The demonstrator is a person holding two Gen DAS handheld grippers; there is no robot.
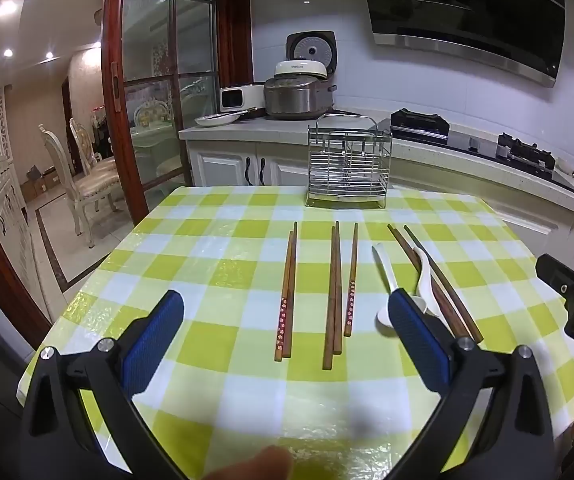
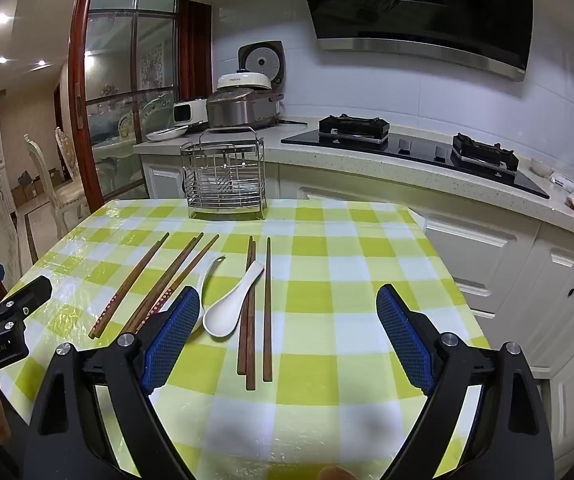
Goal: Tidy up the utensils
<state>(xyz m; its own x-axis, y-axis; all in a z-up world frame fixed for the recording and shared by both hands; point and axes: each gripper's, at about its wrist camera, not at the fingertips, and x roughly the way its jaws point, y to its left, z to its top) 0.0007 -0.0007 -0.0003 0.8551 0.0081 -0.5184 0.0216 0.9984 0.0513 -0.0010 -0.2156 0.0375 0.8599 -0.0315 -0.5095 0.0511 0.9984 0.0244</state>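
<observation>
Left wrist view — nothing sorted yet | wooden chopsticks (image 1: pixel 333 296) and two glossy white ceramic spoons (image 2: pixel 231 300) lie loose on the checked plastic-covered desk (image 1: pixel 215 384) | wire rack (image 1: pixel 349 164) at far edge apparently empty | left gripper (image 1: pixel 287 334) and right gripper (image 2: pixel 289 338) fingers spread wide, holding nothing

spoon bowl (image 1: pixel 383 316) behind pad, thumb (image 1: pixel 259 466) blurred

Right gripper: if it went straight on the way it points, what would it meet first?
Probably the checked tablecloth between the open right gripper fingers; the dark chopsticks lie just left of that line, depth unclear.
</observation>
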